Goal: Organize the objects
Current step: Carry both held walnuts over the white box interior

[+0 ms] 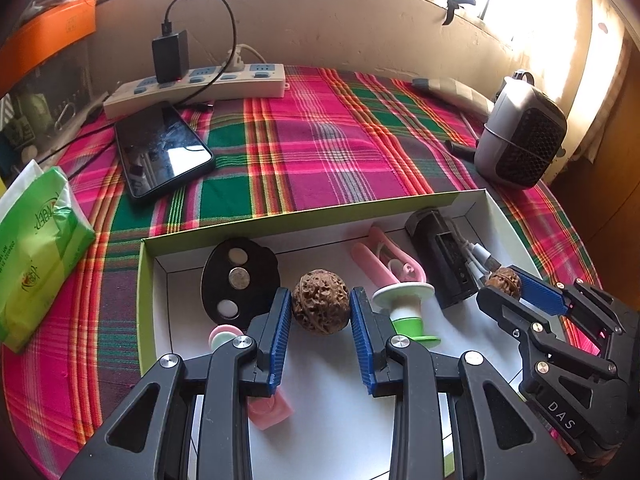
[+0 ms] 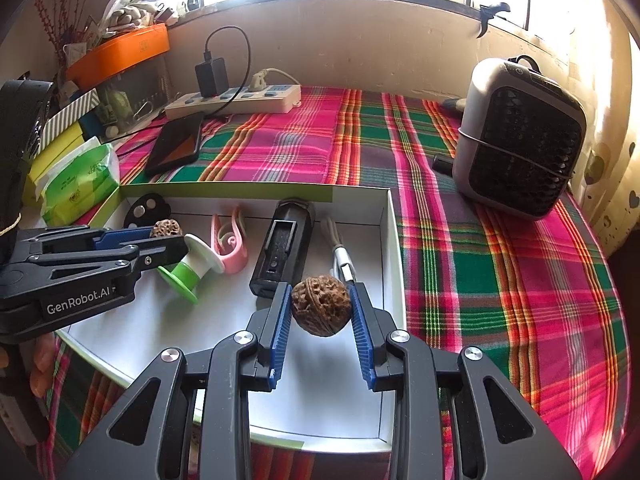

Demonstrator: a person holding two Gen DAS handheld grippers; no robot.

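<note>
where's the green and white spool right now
The spool lies on its side in the white box, left of centre in the right wrist view, beside the pink clip.

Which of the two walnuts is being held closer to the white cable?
The walnut in the right gripper, over the box's right end beside the white cable. The other walnut, in the left gripper, is beyond the green spool.

left gripper (image 1: 320, 312) and right gripper (image 2: 321, 308) angled downward — each clamped on something.
</note>
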